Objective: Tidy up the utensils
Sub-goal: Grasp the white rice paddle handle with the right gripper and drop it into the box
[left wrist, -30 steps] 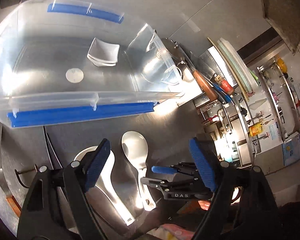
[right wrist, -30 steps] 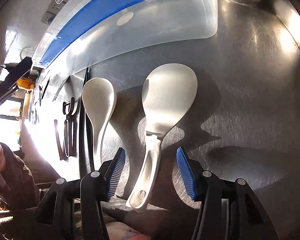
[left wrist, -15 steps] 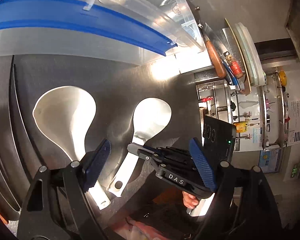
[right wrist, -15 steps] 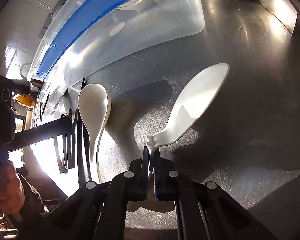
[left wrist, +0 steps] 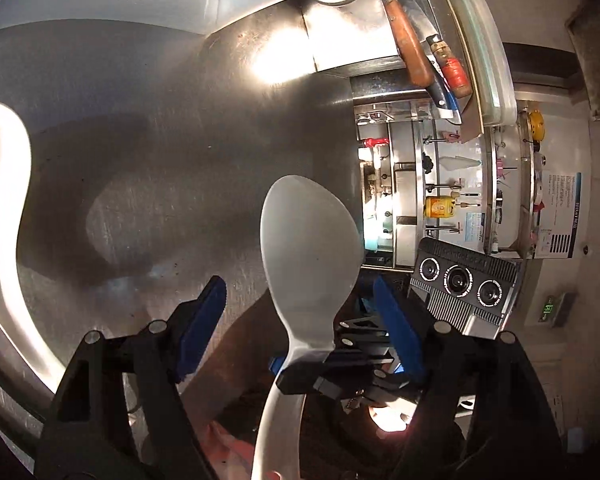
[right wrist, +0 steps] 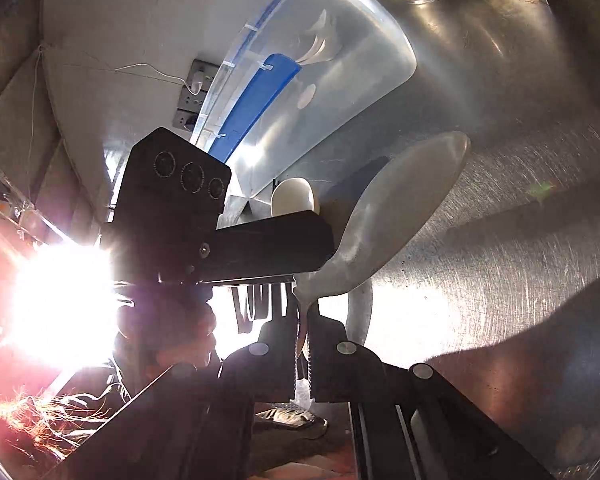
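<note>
My right gripper [right wrist: 304, 344] is shut on the handle of a white rice paddle [right wrist: 400, 208] and holds it lifted off the steel counter; the paddle also shows in the left wrist view [left wrist: 310, 248], between my fingers. My left gripper [left wrist: 300, 320] is open around the paddle's neck without touching it. A second white spoon [left wrist: 0, 200] lies on the counter at the left; its bowl shows in the right wrist view [right wrist: 294, 198]. A clear plastic bin [right wrist: 340, 80] with blue handles holds a small white dish [right wrist: 320, 44].
The steel counter [left wrist: 160, 140] runs under both grippers. Knives with wooden handles [left wrist: 412, 48] and cutting boards [left wrist: 484, 60] stand at the counter's right end. A kitchen rack with bottles [left wrist: 440, 208] lies beyond. A wall socket [right wrist: 192, 88] is behind the bin.
My right gripper closed on the paddle's handle and lifted it off the counter. My left gripper moved down and right so its open jaws now flank the lifted paddle.
</note>
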`<act>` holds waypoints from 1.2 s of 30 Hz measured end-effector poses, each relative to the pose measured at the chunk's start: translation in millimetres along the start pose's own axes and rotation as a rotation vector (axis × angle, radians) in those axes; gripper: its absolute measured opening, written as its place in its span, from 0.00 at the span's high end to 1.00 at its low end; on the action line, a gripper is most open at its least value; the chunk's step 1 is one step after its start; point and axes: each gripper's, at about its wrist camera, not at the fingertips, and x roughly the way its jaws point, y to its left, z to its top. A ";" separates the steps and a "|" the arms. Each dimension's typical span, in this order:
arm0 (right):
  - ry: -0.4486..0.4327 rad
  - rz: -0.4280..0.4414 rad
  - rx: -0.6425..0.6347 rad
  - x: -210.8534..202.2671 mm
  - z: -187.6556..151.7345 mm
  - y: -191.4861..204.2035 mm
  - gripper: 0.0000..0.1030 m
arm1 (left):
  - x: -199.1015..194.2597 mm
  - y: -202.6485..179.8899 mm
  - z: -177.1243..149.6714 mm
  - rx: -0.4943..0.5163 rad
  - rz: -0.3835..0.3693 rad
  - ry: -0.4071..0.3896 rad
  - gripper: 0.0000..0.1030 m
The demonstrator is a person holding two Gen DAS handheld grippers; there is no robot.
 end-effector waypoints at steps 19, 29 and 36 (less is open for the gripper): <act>0.025 -0.038 -0.405 -16.2 98.0 126.2 0.94 | -123.6 -91.3 29.2 0.195 -0.040 -0.304 0.84; 0.119 -0.207 -0.515 66.3 252.3 167.4 0.92 | -205.0 -81.9 153.9 0.141 0.114 -0.453 0.82; 0.409 -0.378 -0.474 192.0 296.4 110.9 0.93 | -199.6 28.7 208.5 -0.133 0.254 -0.352 0.82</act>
